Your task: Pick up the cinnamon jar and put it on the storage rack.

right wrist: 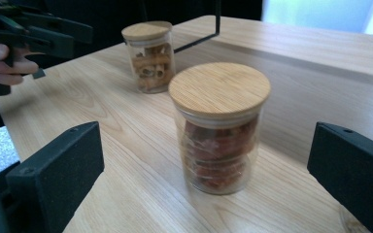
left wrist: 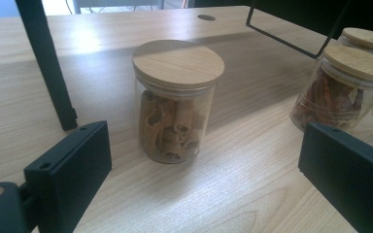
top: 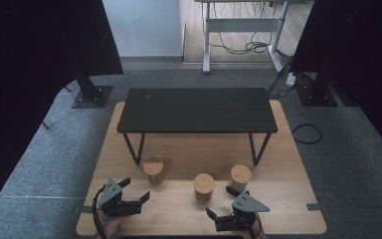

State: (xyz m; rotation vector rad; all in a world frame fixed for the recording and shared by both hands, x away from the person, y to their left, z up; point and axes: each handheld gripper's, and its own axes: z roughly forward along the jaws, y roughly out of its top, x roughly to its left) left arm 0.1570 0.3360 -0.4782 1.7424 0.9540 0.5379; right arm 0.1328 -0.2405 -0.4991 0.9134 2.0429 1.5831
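Note:
Three glass jars with bamboo lids stand in a row on the wooden board point(top: 278, 164). The left jar point(top: 154, 172) point(left wrist: 177, 102) point(right wrist: 148, 56) holds tan rolled pieces. The middle jar point(top: 204, 186) point(left wrist: 342, 92) point(right wrist: 218, 126) holds reddish pieces. The right jar point(top: 240, 177) point(left wrist: 366, 39) stands a little farther back. My left gripper point(top: 135, 189) point(left wrist: 209, 170) is open and faces the left jar from a short way off. My right gripper point(top: 221, 201) point(right wrist: 206, 172) is open too, with the middle jar just ahead of its jaws and not touched.
A low black table point(top: 197, 109) on thin metal legs stands on the board behind the jars. Grey carpet surrounds the board. Black stands point(top: 90, 92) sit at the far left and right, and a desk frame with cables point(top: 243, 35) at the back.

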